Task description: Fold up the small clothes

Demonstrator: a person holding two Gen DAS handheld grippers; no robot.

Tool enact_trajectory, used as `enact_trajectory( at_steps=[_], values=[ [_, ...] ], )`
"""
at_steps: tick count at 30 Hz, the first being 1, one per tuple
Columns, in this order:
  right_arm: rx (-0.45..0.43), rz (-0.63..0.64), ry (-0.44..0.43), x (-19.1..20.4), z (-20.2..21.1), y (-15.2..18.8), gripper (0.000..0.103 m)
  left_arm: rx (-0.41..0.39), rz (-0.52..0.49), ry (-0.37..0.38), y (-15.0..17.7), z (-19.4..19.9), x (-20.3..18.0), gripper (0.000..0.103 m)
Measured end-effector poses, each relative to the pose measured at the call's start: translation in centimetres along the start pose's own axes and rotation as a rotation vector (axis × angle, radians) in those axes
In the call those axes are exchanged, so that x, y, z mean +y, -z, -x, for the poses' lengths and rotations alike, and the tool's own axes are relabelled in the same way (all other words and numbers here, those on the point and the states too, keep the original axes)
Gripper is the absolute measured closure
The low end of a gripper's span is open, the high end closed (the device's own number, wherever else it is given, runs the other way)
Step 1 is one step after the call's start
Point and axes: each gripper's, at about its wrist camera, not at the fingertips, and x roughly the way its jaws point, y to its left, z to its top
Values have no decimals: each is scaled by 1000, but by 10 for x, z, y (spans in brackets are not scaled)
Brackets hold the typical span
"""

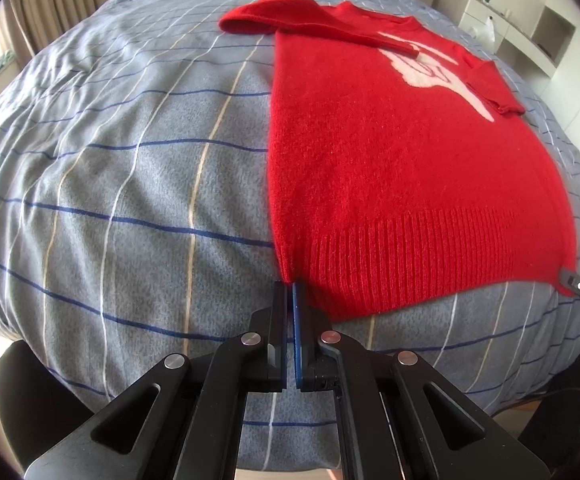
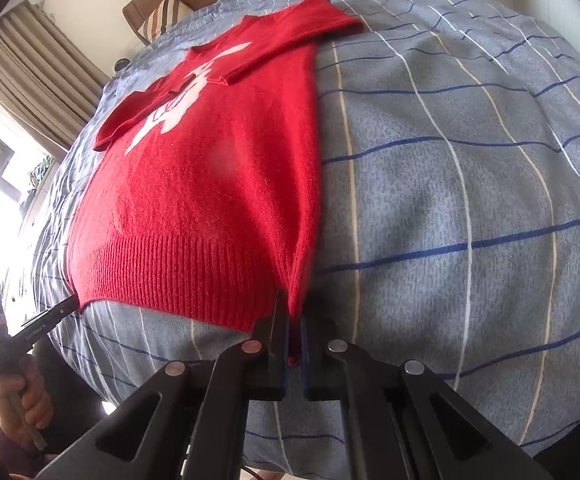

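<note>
A red knitted sweater (image 1: 389,160) with a white motif lies flat on the bed, front up, both sleeves folded across its chest. Its ribbed hem faces me. My left gripper (image 1: 291,286) is shut, its tips pinching the hem's left corner. The right wrist view shows the same sweater (image 2: 210,184), and my right gripper (image 2: 294,312) is shut on the hem's right corner, with red knit showing between its pads. Each gripper also appears in the other's view: the right gripper (image 1: 565,276) at the far hem corner, the left gripper (image 2: 72,303) touching the opposite corner.
The bed's grey-blue checked duvet (image 1: 130,200) spreads wide to both sides of the sweater. Beige curtains (image 2: 30,68) hang by a window, white shelving (image 1: 537,32) stands past the bed, and a striped pillow (image 2: 166,16) leans at the headboard. A person's hand (image 2: 22,396) holds the left gripper's handle.
</note>
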Motion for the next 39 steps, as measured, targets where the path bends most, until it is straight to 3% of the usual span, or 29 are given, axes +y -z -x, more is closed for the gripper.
enact_trajectory(
  at_steps=[10,12,14,16,17,19,22,24,26,30,35,37,38,39],
  values=[
    [-46,25,21,3,3,6,100,-20,-20,-73,0,0,-9,101],
    [-48,23,19,3,5,7,94,-24,-22,-91,0,2,-10,97],
    [-33,22,9,2,8,8,84,-20,-34,-111,1,6,-11,85],
    [9,38,4,0,15,9,66,-18,-46,-145,4,16,-9,44],
    [19,49,15,-3,22,8,59,-32,-47,-154,5,24,-5,37],
    [-21,105,98,-7,43,-1,58,-82,-37,-172,8,43,4,33],
    [-137,291,294,5,74,-41,53,-140,17,-194,4,60,20,32],
    [-196,400,313,22,79,-77,41,-164,75,-185,-2,66,29,32],
    [-225,504,254,47,67,-109,39,-183,120,-170,-8,68,34,32],
    [-139,685,115,98,-3,-149,39,-191,140,-174,-10,71,36,32],
    [-59,669,149,108,-92,-172,42,-173,134,-204,-3,69,42,29],
    [-57,599,139,94,-102,-180,71,-152,136,-223,0,65,47,29],
    [-72,556,140,86,-97,-186,97,-142,138,-231,2,63,50,29],
    [-94,499,133,75,-87,-193,97,-135,142,-236,4,62,52,29]
  ],
)
